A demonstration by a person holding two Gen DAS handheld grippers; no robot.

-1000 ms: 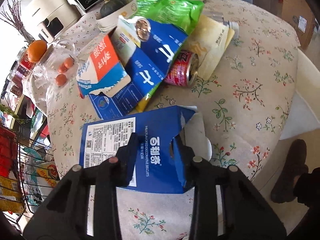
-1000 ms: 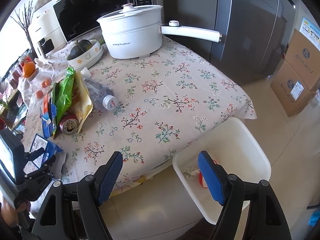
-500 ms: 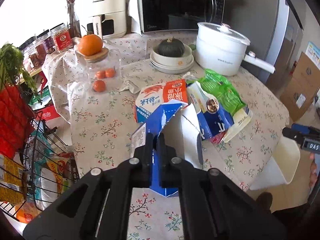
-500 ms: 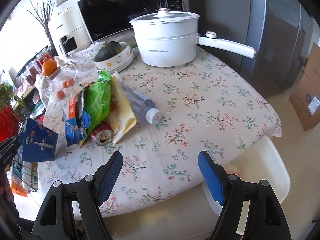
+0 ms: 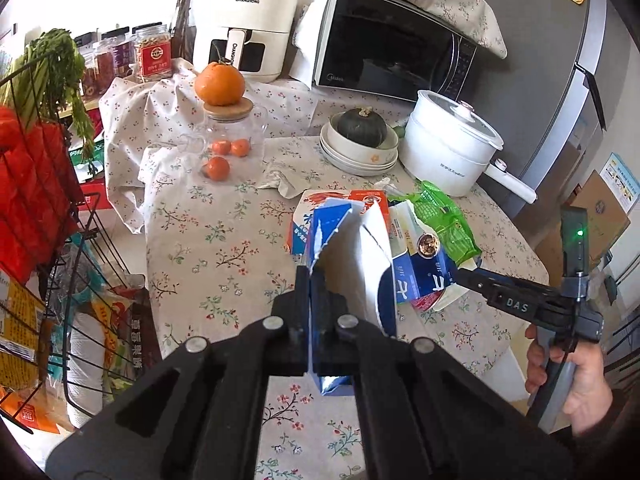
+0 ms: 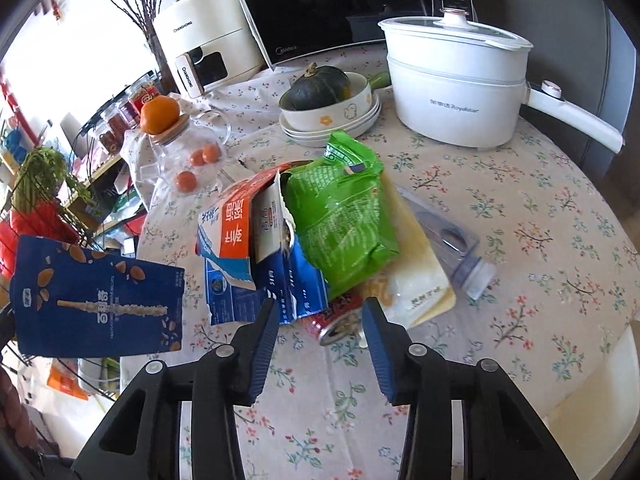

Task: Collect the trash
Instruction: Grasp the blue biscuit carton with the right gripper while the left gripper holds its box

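My left gripper (image 5: pixel 310 280) is shut on a torn blue biscuit box (image 5: pixel 352 264) and holds it upright above the table; the box also shows at the left of the right wrist view (image 6: pixel 100 304). My right gripper (image 6: pixel 320 316) is open and empty, its fingers just short of a red can (image 6: pixel 336 320) lying on its side. Behind the can lies a trash pile: a red and blue milk carton (image 6: pixel 228 228), a blue carton (image 6: pixel 296 280), a green bag (image 6: pixel 344 216), a yellow packet (image 6: pixel 416 280) and a clear plastic bottle (image 6: pixel 452 248).
A white bin (image 6: pixel 596 392) sits below the table's right edge. At the back stand a white pot (image 6: pixel 452 92), a bowl with a squash (image 6: pixel 320 96), a glass jar with oranges (image 6: pixel 188 152), a microwave (image 5: pixel 392 52) and an air fryer (image 5: pixel 244 32). A wire rack (image 5: pixel 44 240) is left.
My left gripper closed on the blue box and lifted it off the table. My right gripper swung from over the bin toward the trash pile, now close to the red can.
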